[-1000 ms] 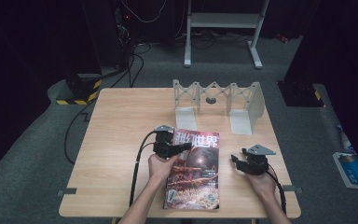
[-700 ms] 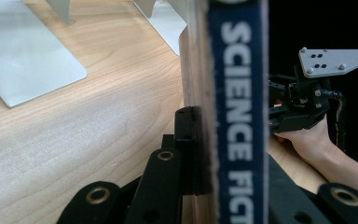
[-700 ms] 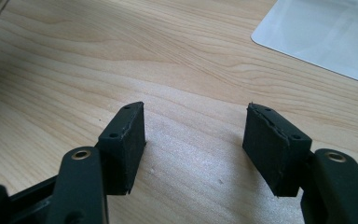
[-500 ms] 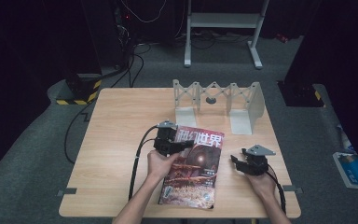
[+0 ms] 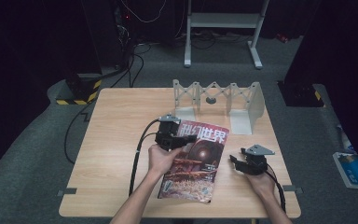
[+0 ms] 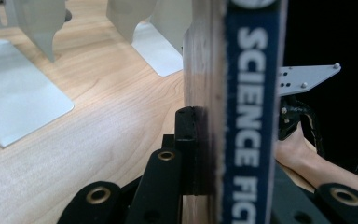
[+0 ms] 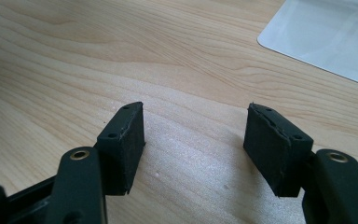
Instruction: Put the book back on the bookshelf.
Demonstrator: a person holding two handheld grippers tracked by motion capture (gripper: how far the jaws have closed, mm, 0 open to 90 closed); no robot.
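Observation:
A red science-fiction magazine [image 5: 198, 161] lies in the front middle of the wooden table [image 5: 116, 121], its upper left corner raised off the wood. My left gripper [image 5: 179, 139] is shut on that corner. In the left gripper view the jaws [image 6: 214, 149] clamp the magazine's edge, and its blue spine [image 6: 254, 116] reads "SCIENCE". My right gripper [image 5: 234, 161] rests on the table to the right of the magazine, apart from it. In the right gripper view its jaws [image 7: 196, 140] stand open over bare wood with nothing between them.
A grey metal folding book rack [image 5: 214, 100] stands at the back middle of the table, its flat base plates [image 6: 18, 102] [image 7: 326, 32] on the wood. Cables and a yellow-black striped box [image 5: 81, 91] lie on the floor at left; a blue packet [image 5: 352, 168] lies at right.
My left gripper has risen with the magazine's corner, so the magazine tilts up more. The right gripper has not moved.

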